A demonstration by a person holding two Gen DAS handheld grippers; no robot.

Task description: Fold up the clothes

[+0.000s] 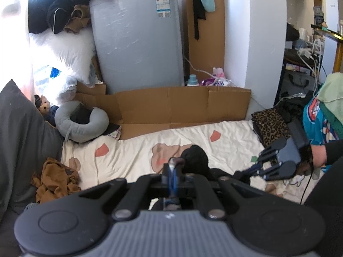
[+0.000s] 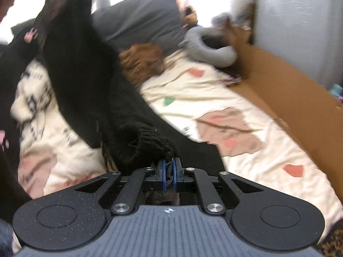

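Hand-held gripper (image 1: pixel 174 169) over cream bedsheet (image 1: pixel 133 150)

Neck pillow (image 1: pixel 81 122) on bed (image 1: pixel 133 152), cardboard (image 1: pixel 171 105) behind, washer (image 1: pixel 137 36) beyond.

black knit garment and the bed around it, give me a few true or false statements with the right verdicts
1. The right gripper is shut on the black knit garment. True.
2. The left gripper stands wide open. False: its jaws are closed, with dark fabric at the tips.
3. A grey neck pillow lies on the bed by the cardboard. True.
4. The bedsheet is plain dark blue. False: it is cream with coloured patches.
5. A crumpled brown garment lies on the bed. True.
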